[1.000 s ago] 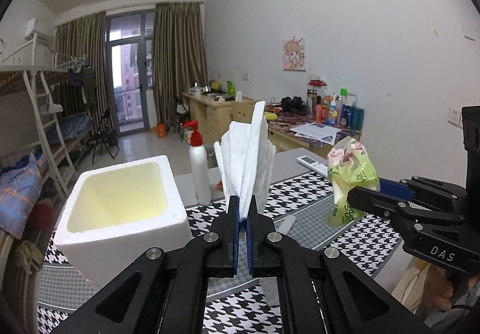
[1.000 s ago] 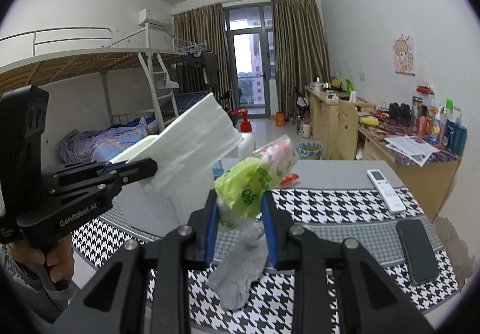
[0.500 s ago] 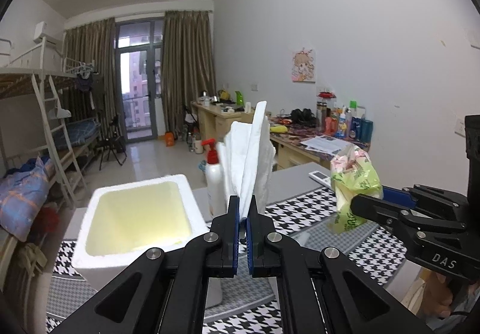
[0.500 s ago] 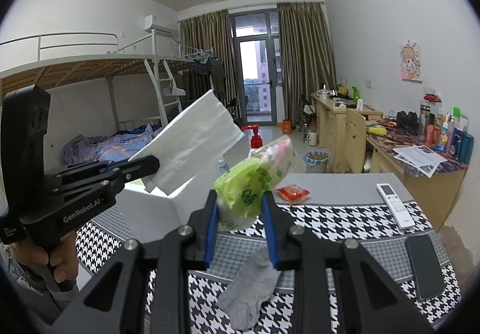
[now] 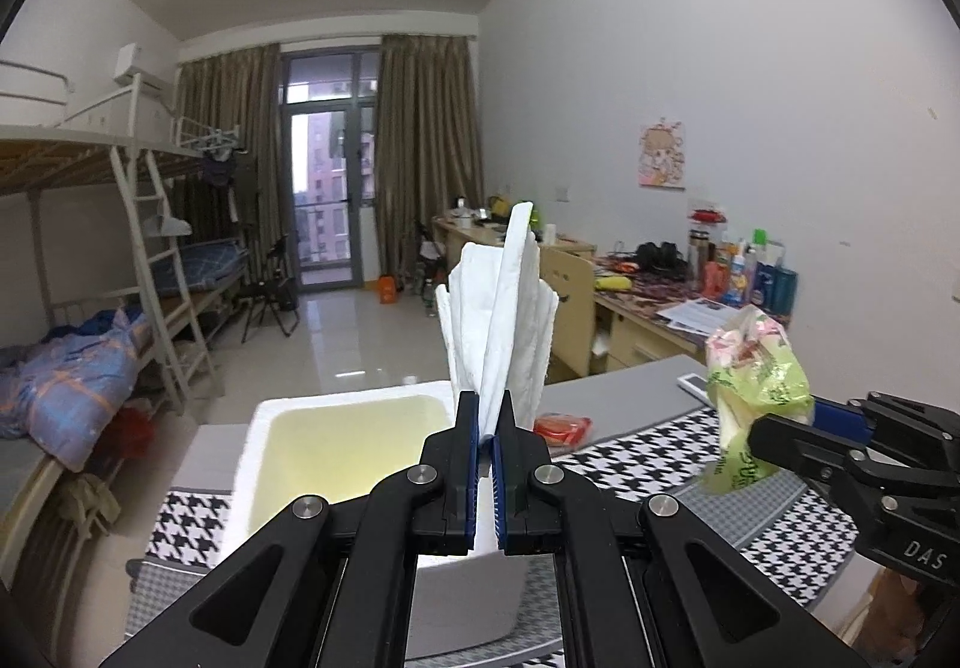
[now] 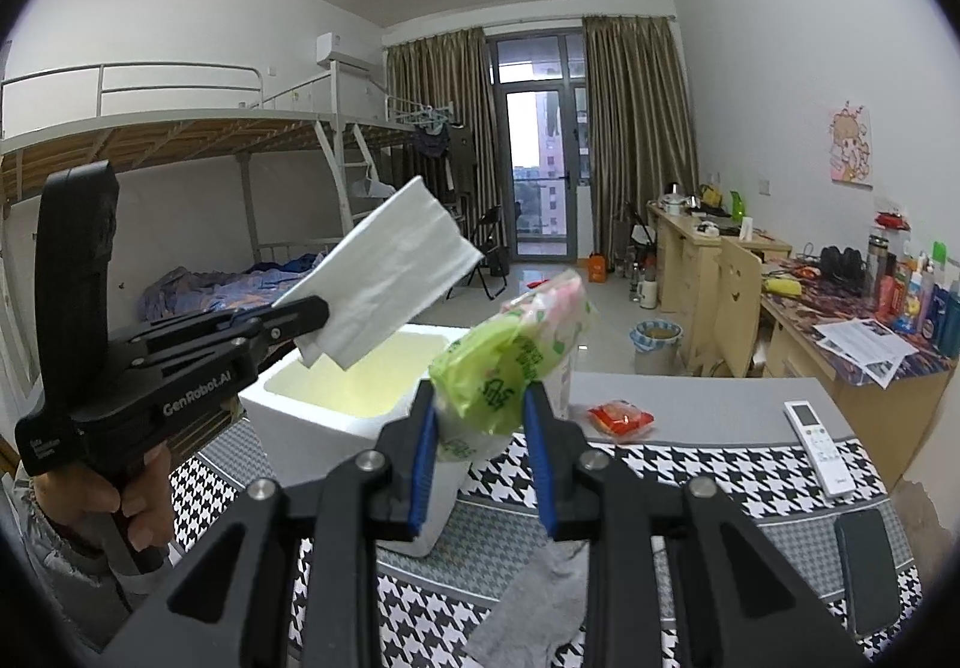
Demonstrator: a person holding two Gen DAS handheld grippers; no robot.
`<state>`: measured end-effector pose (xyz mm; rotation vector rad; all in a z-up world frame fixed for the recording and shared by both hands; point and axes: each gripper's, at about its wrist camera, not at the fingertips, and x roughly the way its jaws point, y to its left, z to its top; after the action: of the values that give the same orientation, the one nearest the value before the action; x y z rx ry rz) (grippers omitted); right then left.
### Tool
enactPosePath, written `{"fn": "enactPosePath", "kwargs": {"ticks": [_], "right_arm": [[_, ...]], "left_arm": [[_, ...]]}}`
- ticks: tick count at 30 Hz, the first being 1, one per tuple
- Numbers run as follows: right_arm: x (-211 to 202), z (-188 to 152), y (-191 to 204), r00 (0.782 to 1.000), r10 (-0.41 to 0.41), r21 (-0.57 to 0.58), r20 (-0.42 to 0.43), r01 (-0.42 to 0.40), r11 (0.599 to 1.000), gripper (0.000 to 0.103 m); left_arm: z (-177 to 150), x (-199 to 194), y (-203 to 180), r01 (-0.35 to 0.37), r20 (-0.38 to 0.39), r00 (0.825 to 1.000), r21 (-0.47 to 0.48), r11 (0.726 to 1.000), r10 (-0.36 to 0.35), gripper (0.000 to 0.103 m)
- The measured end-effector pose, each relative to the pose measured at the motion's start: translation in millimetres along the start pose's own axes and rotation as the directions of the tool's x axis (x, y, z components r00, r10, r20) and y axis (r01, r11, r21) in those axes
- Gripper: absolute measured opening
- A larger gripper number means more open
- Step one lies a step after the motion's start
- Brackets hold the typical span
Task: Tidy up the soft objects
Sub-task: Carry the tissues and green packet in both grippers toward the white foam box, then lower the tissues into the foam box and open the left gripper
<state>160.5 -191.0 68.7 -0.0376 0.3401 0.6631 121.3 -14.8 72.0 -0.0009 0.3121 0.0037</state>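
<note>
The tissues (image 5: 501, 320), a folded white stack, are clamped in the left gripper (image 5: 486, 416), whose jaws are pressed tight on the stack's lower edge; the sheets fan upward. From the right wrist view the tissues (image 6: 384, 287) hang in the air above the near-left rim of the foam box (image 6: 336, 416), not touching it. The pack (image 6: 510, 368), a green and pink soft plastic packet, sits between the right gripper's (image 6: 480, 428) blue pads, which stand part-way closed and press on its sides; it is held up beside the box's right wall.

The box (image 5: 264, 428) is white with a pale yellow inside, and nothing shows in the part of it that can be seen. It stands on the checked mat (image 6: 690, 464).

A grey sock (image 6: 534, 608) lies on the mat below the right gripper. Farther back on the grey table (image 6: 720, 392) lie a red packet (image 6: 621, 416) and a white remote (image 6: 819, 437); a dark phone (image 6: 864, 572) lies on the mat at the right.
</note>
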Motion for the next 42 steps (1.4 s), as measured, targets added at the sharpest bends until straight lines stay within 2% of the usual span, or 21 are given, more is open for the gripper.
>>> {"fn": "enactPosePath", "kwargs": {"ticks": [11,21,25,26,27,28,29,30,32,36,39,42], "right_arm": [[19,0,11,0.999,0.04,-0.019,-0.027,-0.04,0.999,0.032],[30,1,16,0.998,0.05,-0.019,-0.048,-0.051,0.999,0.032],[36,2,19,0.997,0.044,-0.019,-0.057,-0.045,0.999,0.032],[37,2,20,0.997,0.042,-0.019,-0.059,-0.044,0.999,0.032],[40,3,21,0.997,0.04,-0.02,-0.063,-0.042,0.999,0.032],[41,4,22,0.997,0.04,-0.021,-0.066,-0.041,0.999,0.032],[42,5,23,0.997,0.04,-0.021,-0.067,-0.041,0.999,0.032],[43,5,24,0.997,0.041,-0.023,-0.067,-0.043,0.999,0.032],[43,5,25,0.997,0.043,-0.028,-0.064,-0.045,0.999,0.032],[45,7,28,0.997,0.041,-0.037,-0.065,-0.044,0.998,0.032],[48,9,31,0.997,0.042,-0.036,-0.07,-0.044,0.998,0.032],[48,11,32,0.997,0.044,-0.04,-0.064,-0.047,0.998,0.032]], "left_arm": [[-6,14,22,-0.133,-0.035,0.991,-0.057,0.989,0.131,0.004],[-12,32,36,-0.149,-0.093,0.986,-0.077,0.986,0.142,0.004],[-17,41,40,-0.138,-0.131,0.983,-0.07,0.988,0.128,0.007],[-19,42,41,-0.139,-0.138,0.982,-0.068,0.988,0.128,0.015],[-20,43,42,-0.137,-0.146,0.981,-0.064,0.988,0.127,0.032],[-20,43,43,-0.135,-0.147,0.981,-0.067,0.989,0.124,0.044],[-21,42,44,-0.137,-0.143,0.982,-0.072,0.988,0.125,0.066],[-21,39,46,-0.147,-0.131,0.982,-0.078,0.986,0.136,0.075],[-20,32,49,-0.156,-0.104,0.984,-0.086,0.984,0.147,0.078],[-17,23,53,-0.16,-0.065,0.986,-0.099,0.982,0.154,0.095],[-16,16,58,-0.184,-0.045,0.983,-0.107,0.977,0.181,0.1],[-16,12,62,-0.194,-0.038,0.981,-0.11,0.975,0.191,0.101]]}}
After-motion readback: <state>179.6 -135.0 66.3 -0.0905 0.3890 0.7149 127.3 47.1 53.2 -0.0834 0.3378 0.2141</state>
